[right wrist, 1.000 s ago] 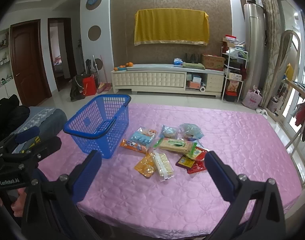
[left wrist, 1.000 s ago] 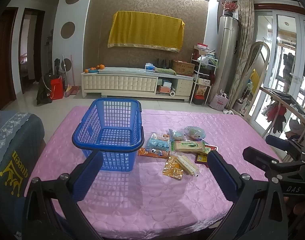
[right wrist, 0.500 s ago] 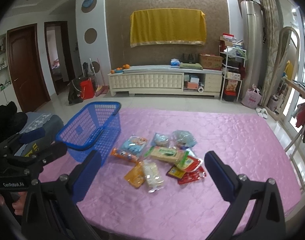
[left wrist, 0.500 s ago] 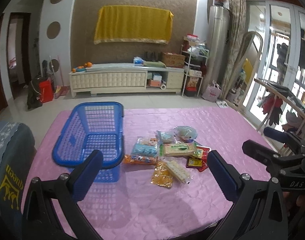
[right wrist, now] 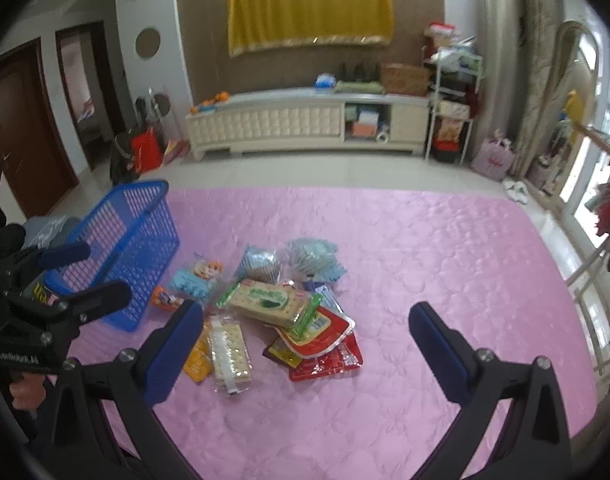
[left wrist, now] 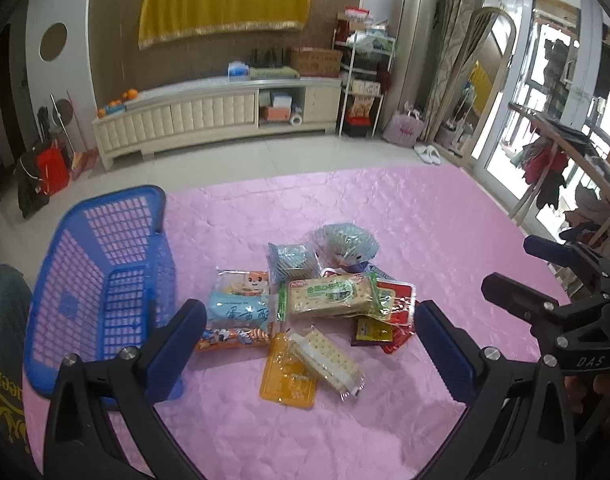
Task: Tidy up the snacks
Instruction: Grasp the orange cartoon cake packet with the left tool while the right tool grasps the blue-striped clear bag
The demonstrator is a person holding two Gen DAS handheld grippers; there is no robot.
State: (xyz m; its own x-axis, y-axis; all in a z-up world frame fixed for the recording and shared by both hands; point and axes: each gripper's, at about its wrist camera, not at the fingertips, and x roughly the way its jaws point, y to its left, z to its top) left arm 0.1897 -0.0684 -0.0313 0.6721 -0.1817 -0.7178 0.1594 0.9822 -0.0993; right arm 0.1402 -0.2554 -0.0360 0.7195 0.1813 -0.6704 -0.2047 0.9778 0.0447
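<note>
A pile of several snack packs lies mid-table on the pink quilted cloth (left wrist: 445, 220). On top is a green cracker pack (left wrist: 329, 294) (right wrist: 269, 300). A clear white cracker pack (left wrist: 329, 356) (right wrist: 229, 352) and an orange packet (left wrist: 285, 382) lie nearest me. Red packets (right wrist: 325, 356) sit at the pile's right. An empty blue basket (left wrist: 105, 280) (right wrist: 125, 240) stands left of the pile. My left gripper (left wrist: 309, 332) hangs open above the pile's near edge, and my right gripper (right wrist: 307, 320) is open over the pile too. Neither holds anything.
A chair with a dark printed cover (left wrist: 5, 340) stands at the table's left edge. A clothes rack (left wrist: 565, 160) is off the right side. A low white cabinet (left wrist: 209, 116) lines the far wall. Bare pink cloth (right wrist: 445, 248) spreads right of the pile.
Both grippers have moved forward and tilted down toward the snack pile, which now looms larger. The basket has slid to the left of both views. Both stay open.
</note>
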